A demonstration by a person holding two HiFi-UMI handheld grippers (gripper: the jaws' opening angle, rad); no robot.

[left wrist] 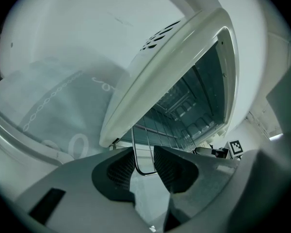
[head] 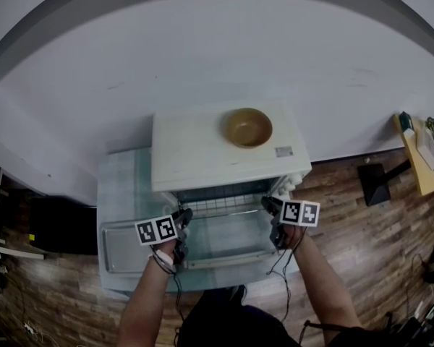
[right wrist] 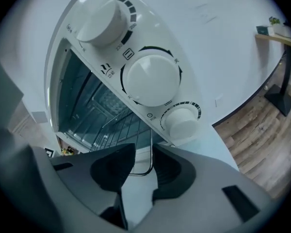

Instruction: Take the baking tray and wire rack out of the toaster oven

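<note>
The toaster oven (head: 224,161) stands on a worktop (head: 123,183) covered with a pale cloth, with a brown bowl (head: 249,127) on its roof. Its glass door (head: 228,243) is folded down flat toward the person, which leaves the mouth clear for pulling things straight out.

The wire rack (head: 217,210) is inside, with its near edge at the mouth just above the door hinge. The left gripper (head: 184,215) is at the rack's near left corner and the right gripper (head: 270,204) is at its near right corner, level with each other. One gripper at each corner should keep the rack square on its side rails, so it is less likely to jam on the way out.

In the left gripper view the rounded wire corner sits between the jaws, which have closed onto it so the wire lies against both pads. The right gripper view shows the same at the other corner, just below the three control knobs (right wrist: 153,76), with its jaws drawn in on the wire.

A shallow silver pan, which looks like the baking tray (head: 134,248), lies on the worktop to the left of the door, well out of the rack's path. Judging from this, the rack is the only piece left to remove, and the next step is an even pull by both grippers toward the near side.
</note>
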